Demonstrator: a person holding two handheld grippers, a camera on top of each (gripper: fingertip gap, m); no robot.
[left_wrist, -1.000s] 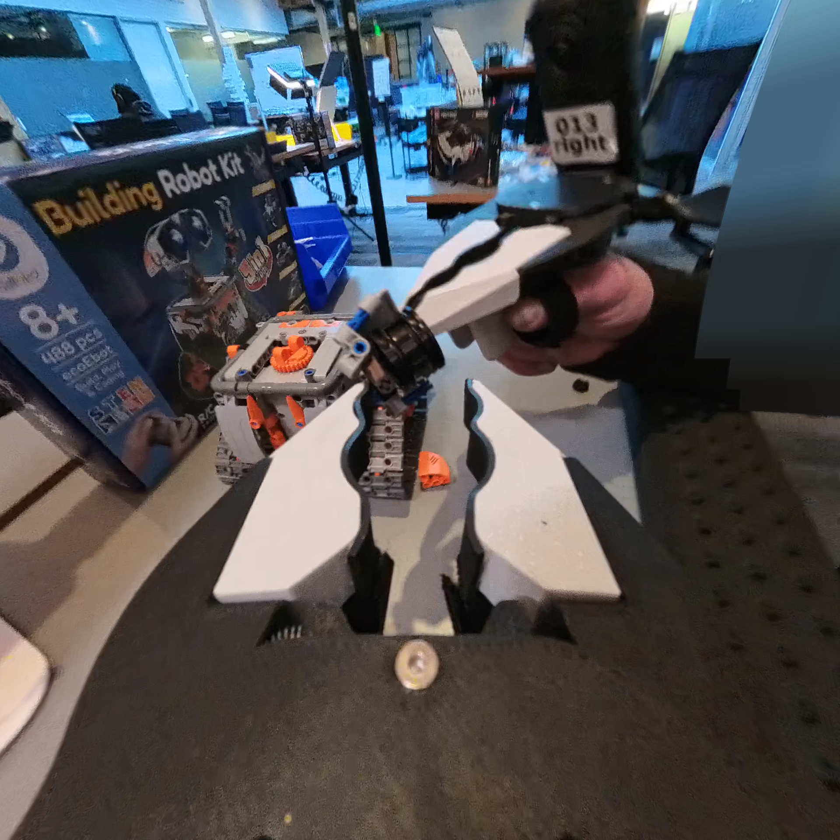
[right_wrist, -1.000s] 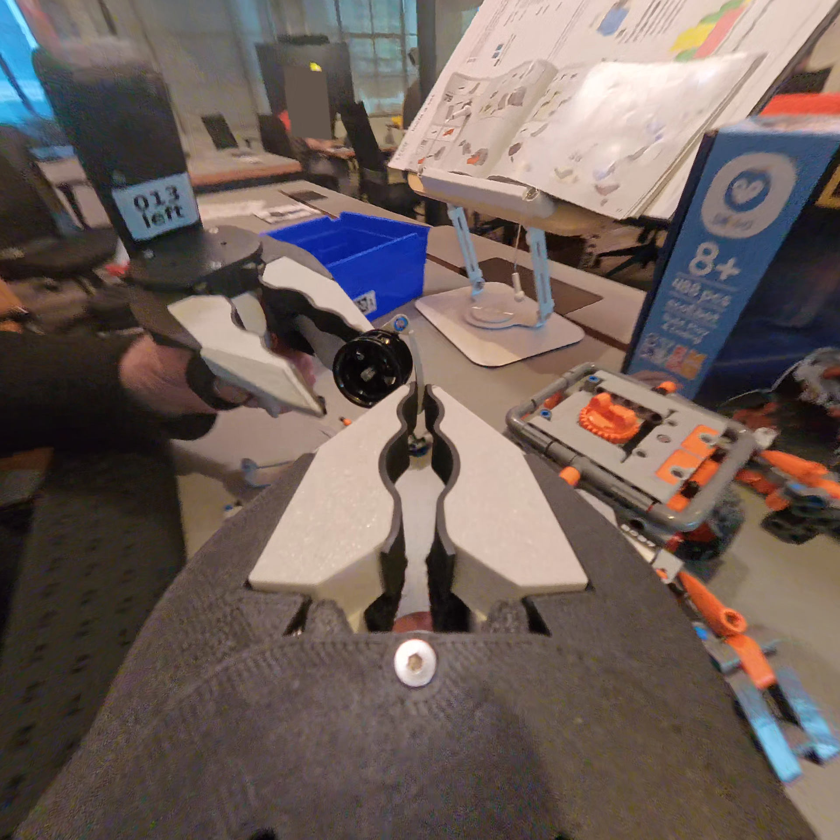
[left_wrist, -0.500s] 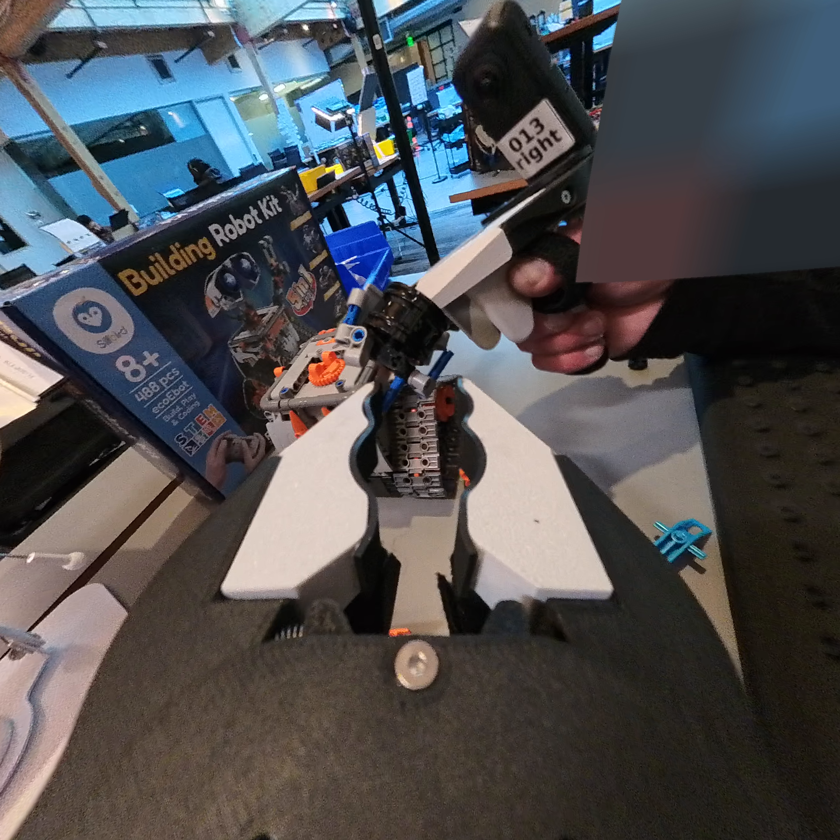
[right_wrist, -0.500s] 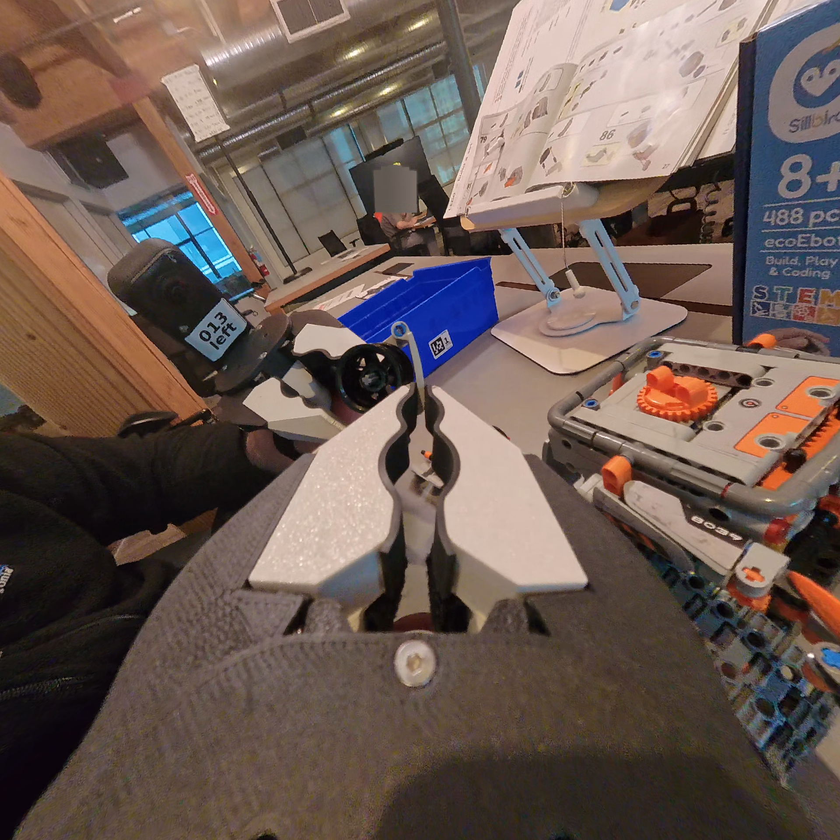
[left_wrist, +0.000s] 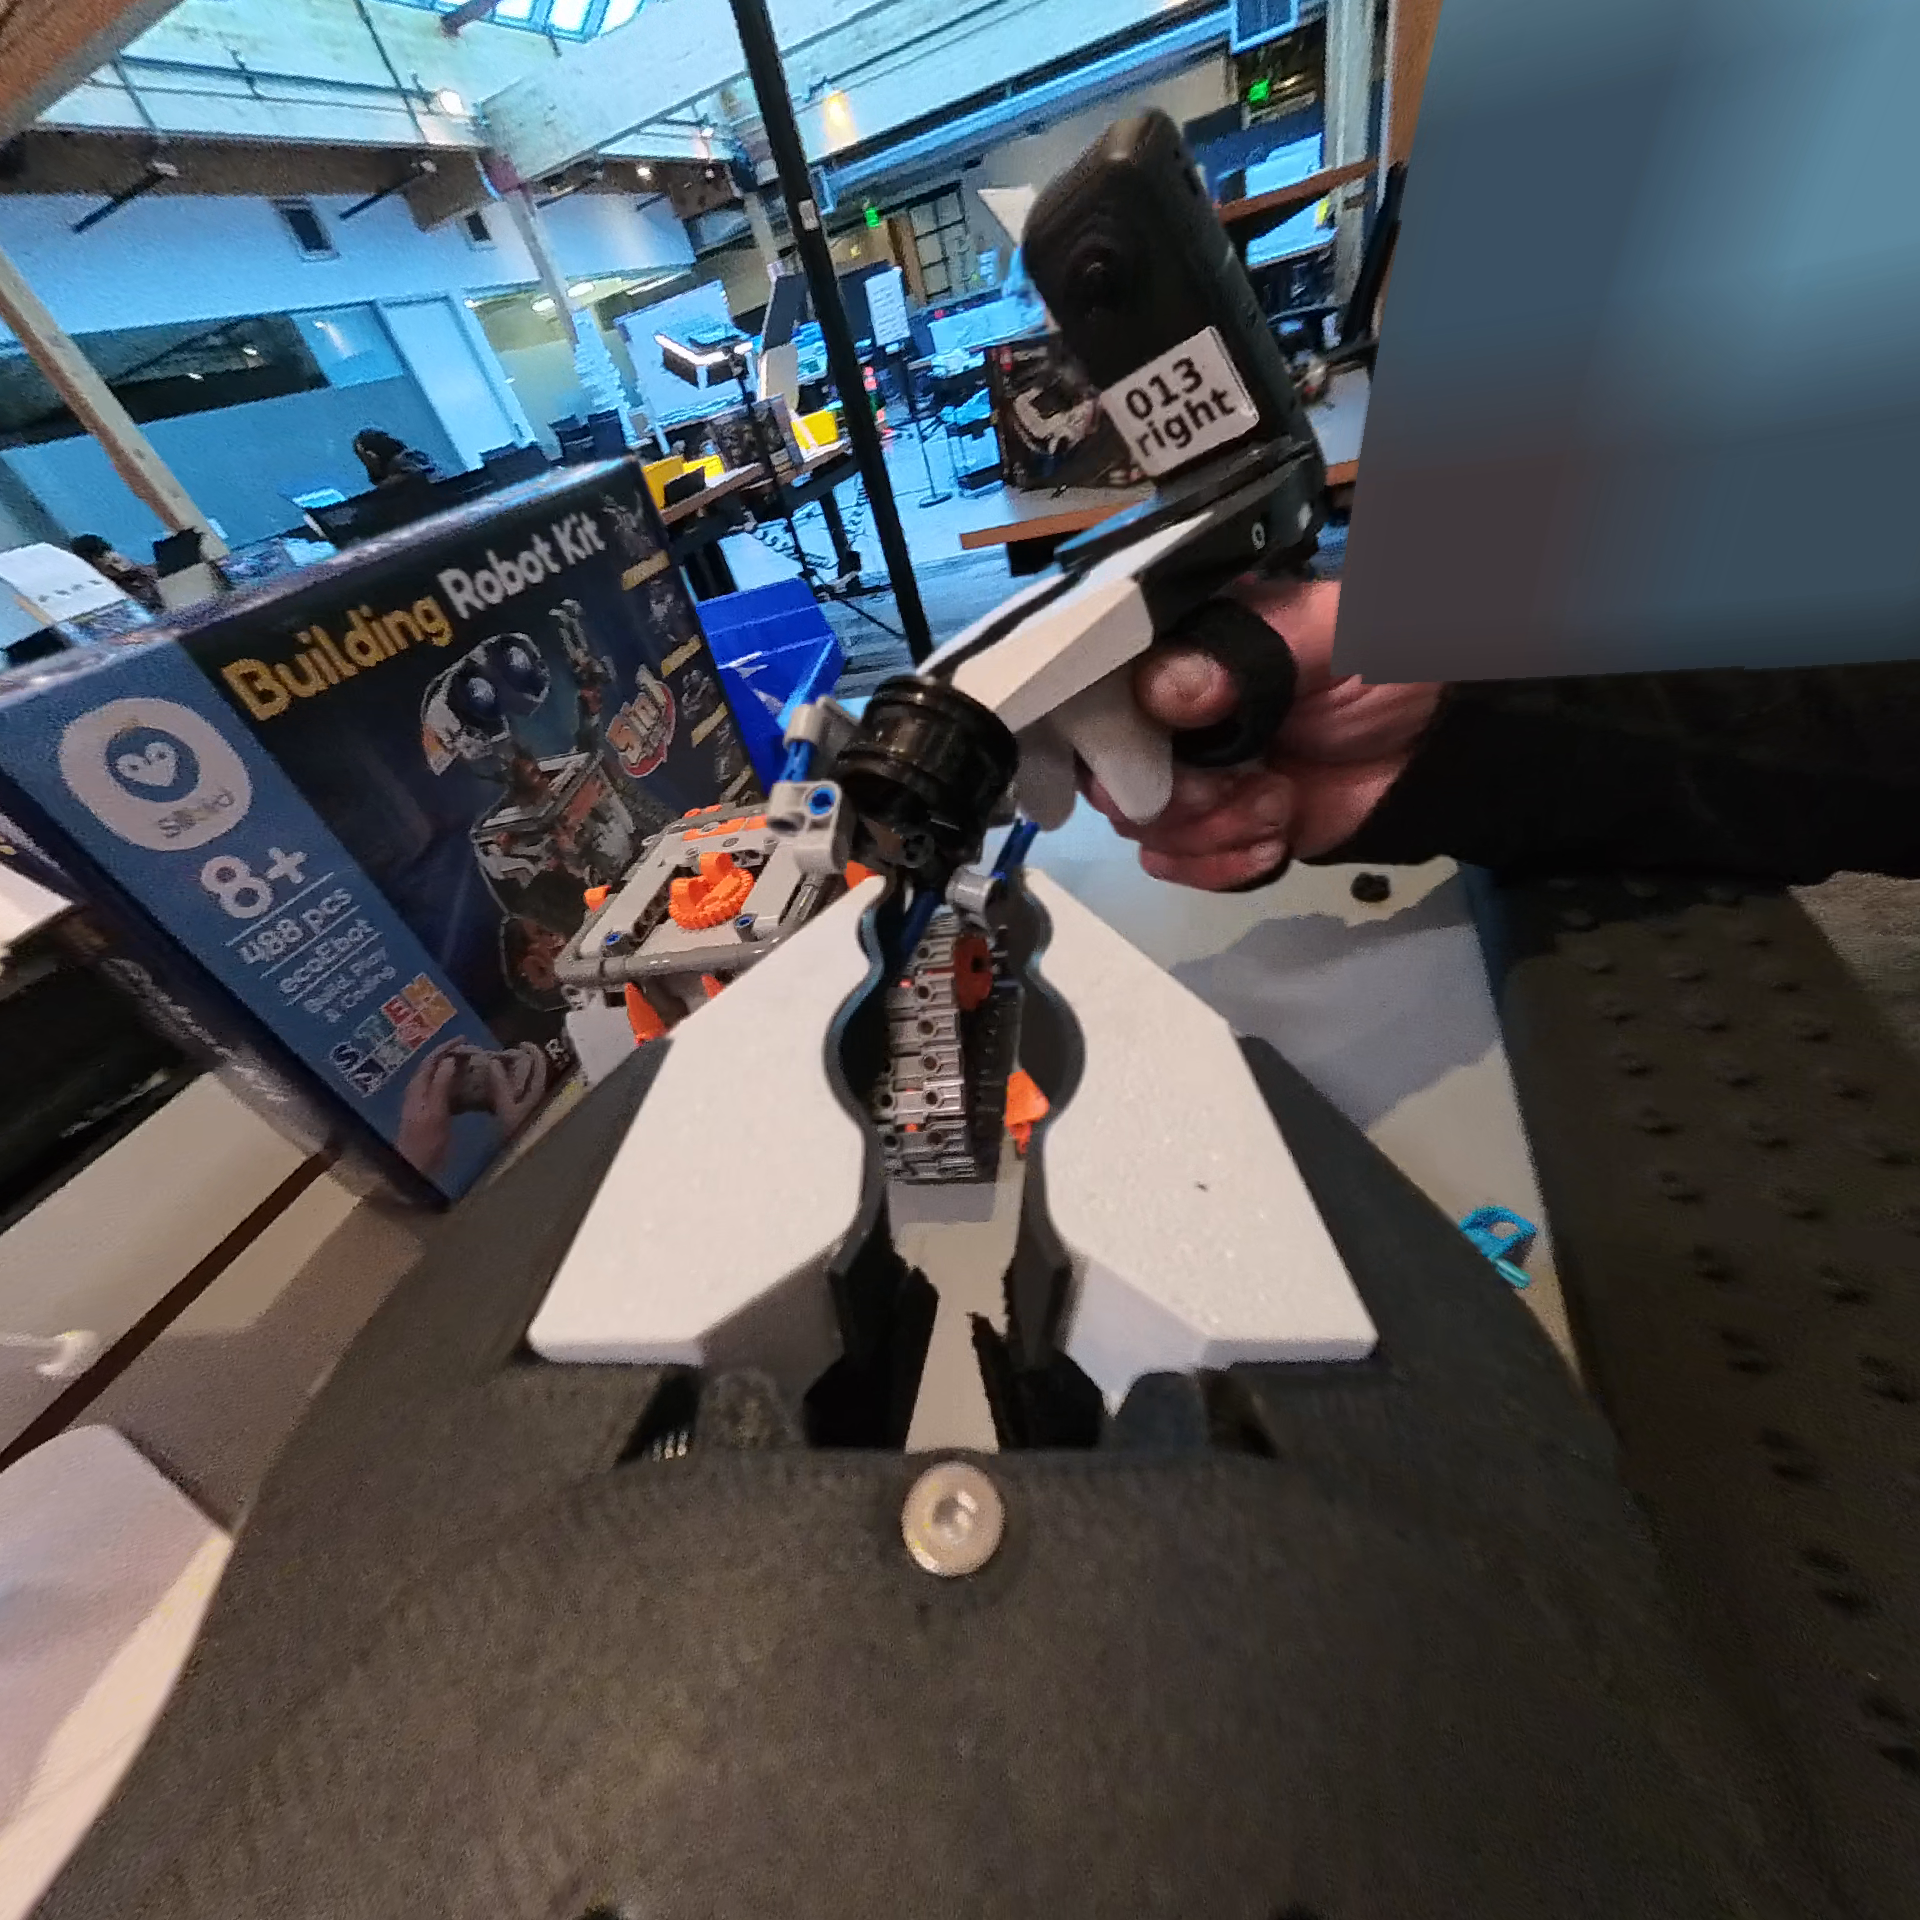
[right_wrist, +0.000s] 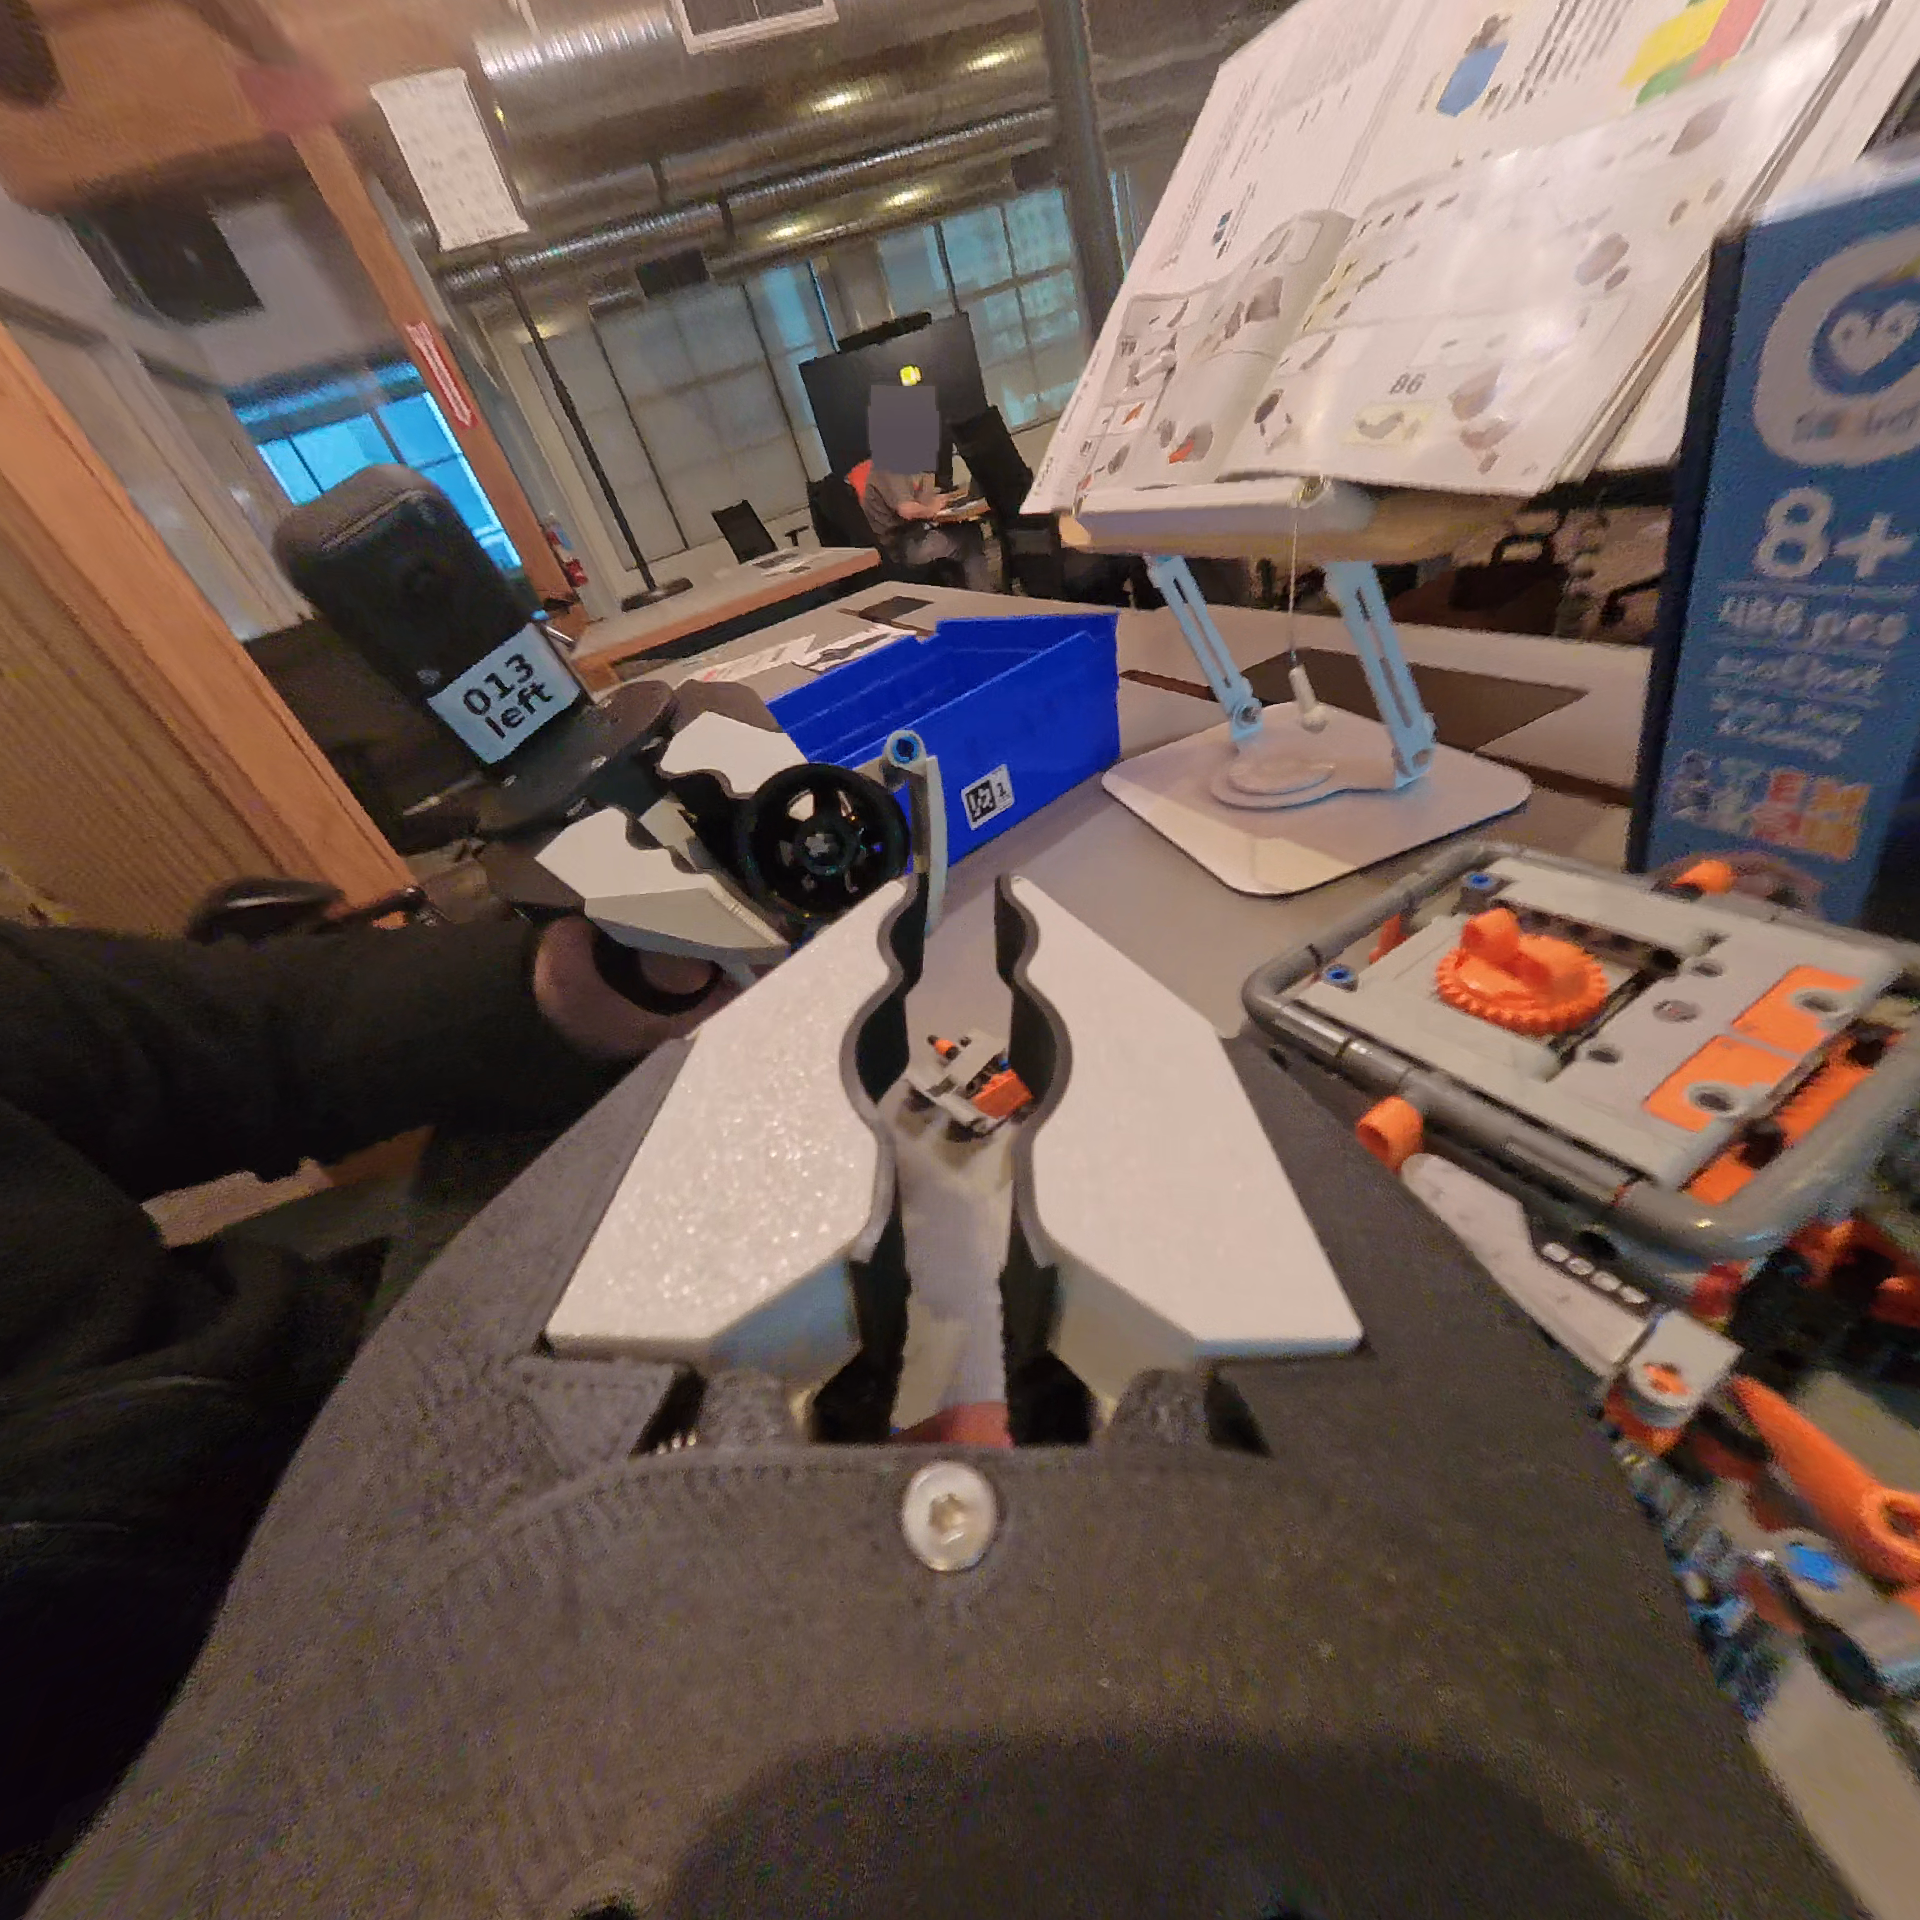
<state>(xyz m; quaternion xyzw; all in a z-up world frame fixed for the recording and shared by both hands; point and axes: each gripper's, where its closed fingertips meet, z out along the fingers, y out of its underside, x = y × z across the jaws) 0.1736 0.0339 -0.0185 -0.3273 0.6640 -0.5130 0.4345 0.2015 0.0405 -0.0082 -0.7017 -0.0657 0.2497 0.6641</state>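
Left wrist view: the left gripper, fingers drawn close, pinches the lower blue-and-grey end of a wheel assembly held above the grey worktop, with the right gripper against the black wheel and the orange-and-grey tracked model beyond, beside the kit box along the worktop's left edge. Right wrist view: the right gripper stands slightly parted with nothing clamped, the assembly's grey beam just at its left fingertip. A blue bin and a book stand sit toward the far edge.
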